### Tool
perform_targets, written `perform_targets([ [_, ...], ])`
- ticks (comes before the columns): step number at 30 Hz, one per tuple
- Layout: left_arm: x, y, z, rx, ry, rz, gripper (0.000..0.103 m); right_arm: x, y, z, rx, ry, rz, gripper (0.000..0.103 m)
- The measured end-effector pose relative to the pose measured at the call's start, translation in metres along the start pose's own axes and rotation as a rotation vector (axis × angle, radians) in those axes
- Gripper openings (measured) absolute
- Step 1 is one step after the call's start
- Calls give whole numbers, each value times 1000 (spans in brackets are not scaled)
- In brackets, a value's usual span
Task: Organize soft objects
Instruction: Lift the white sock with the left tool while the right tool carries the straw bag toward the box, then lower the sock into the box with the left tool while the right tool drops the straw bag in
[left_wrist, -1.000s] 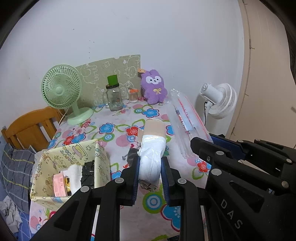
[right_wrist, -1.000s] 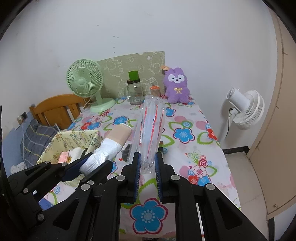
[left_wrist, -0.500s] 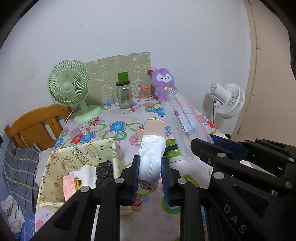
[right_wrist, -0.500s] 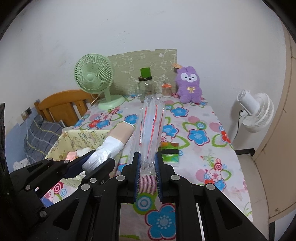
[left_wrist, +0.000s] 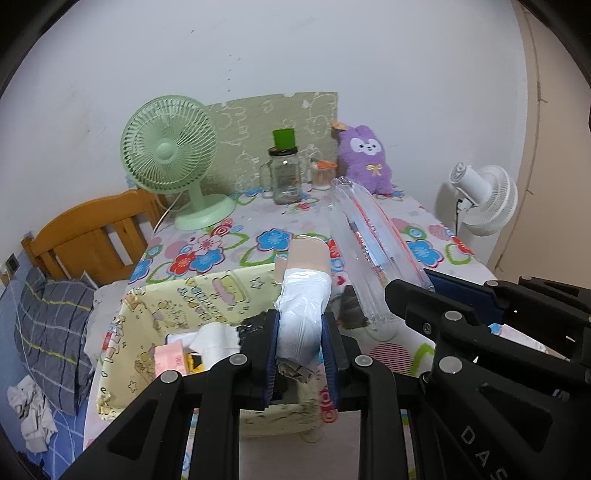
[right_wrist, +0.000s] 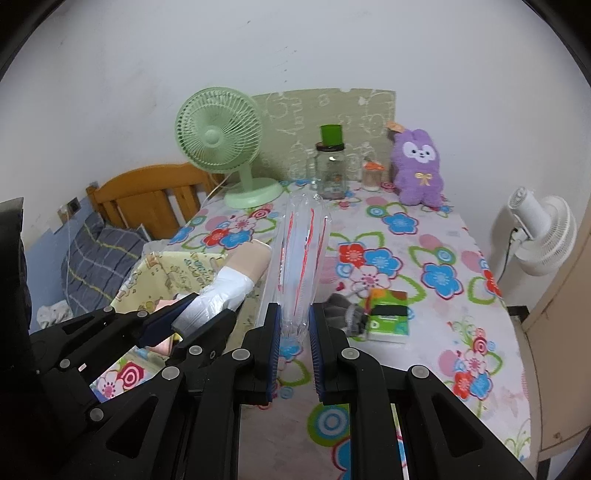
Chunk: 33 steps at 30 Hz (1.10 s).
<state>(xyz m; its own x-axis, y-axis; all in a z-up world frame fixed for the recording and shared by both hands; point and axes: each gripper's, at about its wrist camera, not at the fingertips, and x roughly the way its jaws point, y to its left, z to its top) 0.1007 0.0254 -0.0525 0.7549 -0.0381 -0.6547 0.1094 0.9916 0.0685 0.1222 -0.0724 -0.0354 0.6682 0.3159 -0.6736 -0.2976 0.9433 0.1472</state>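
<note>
Over the desk's left edge, our left gripper (left_wrist: 299, 345) clenches the wrapped roll (left_wrist: 304, 291) above the yellow box (left_wrist: 155, 306); our right gripper (right_wrist: 293, 332) grips a clear inflated tube (right_wrist: 303, 254), which may snag the box wall.

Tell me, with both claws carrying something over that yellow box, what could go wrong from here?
The left gripper pinches only the tail of the white-wrapped roll, so it might slip out or droop. The long clear inflated tube in the right gripper juts far forward and could sweep into the glass jar or green fan. The yellow box already holds things, so room may be tight.
</note>
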Motion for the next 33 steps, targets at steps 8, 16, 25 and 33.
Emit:
perform_targets([
  [8,12,26,-6,-23,30,30,21,22,21,3,-33,31,35,18],
  [16,22,51,-13,-47,59,65,21,42,44,5,-58,63,70,18],
  [25,32,76,-23,-82,97,104,21,61,70,4,-107,98,105,18],
  [33,39,96,-34,-104,126,145,21,75,90,0,-152,127,138,18],
])
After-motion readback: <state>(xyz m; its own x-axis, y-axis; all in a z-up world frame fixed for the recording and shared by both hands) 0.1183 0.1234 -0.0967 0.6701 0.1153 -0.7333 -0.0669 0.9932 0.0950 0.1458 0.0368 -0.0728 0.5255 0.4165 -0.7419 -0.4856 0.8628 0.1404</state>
